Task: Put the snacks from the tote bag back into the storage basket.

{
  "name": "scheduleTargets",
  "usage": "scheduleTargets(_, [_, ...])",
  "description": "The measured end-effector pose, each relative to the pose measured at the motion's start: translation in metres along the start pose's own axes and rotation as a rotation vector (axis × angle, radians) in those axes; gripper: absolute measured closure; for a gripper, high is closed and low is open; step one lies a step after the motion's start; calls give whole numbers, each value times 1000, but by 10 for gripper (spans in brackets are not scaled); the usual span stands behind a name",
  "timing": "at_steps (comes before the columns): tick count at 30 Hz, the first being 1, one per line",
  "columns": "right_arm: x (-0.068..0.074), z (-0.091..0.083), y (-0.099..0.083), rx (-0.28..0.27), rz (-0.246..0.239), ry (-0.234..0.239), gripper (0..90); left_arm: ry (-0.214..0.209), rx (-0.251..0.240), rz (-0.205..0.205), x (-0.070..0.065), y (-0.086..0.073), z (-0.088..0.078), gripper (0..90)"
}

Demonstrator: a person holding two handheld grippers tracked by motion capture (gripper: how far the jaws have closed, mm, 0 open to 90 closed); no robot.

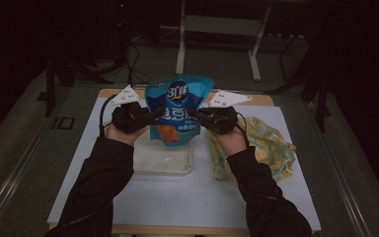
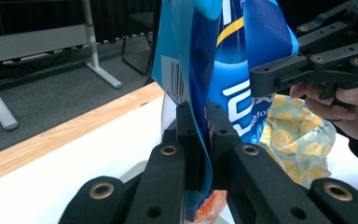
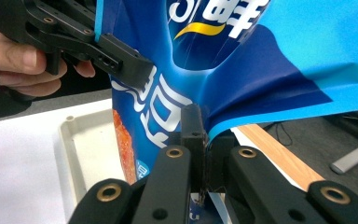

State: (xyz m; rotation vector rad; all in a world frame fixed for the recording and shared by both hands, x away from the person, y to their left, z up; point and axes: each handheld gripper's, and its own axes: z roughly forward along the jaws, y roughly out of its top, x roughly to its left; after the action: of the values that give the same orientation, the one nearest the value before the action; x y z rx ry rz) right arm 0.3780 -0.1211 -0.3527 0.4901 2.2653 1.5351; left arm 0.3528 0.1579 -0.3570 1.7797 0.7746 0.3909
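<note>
Your left tongs and right tongs each pinch the blue snack bag, barcode on its edge, above the clear tray; a yellow-patterned bag lies near the table's right edge

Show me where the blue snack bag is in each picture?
High view: the blue snack bag is at the centre, held up between both grippers above the clear tray.
Left gripper view: top centre, its edge pinched in the jaws.
Right gripper view: upper middle and right.
Shared landmark: the white mat.
</note>
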Motion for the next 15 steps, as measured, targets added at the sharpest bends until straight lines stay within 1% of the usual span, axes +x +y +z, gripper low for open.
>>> scheduleTargets(3, [4,9,2,2,-6,11,894,15,5,-7,4,-3,-8,875])
scheduleTargets(9, [14,27,5,-1,-1,44,894,47,8,-20,12,-13,-26,875])
scheduleTargets(15, [27,48,9,5,-5,59,894,72,14,-29,22,-23,-43,875])
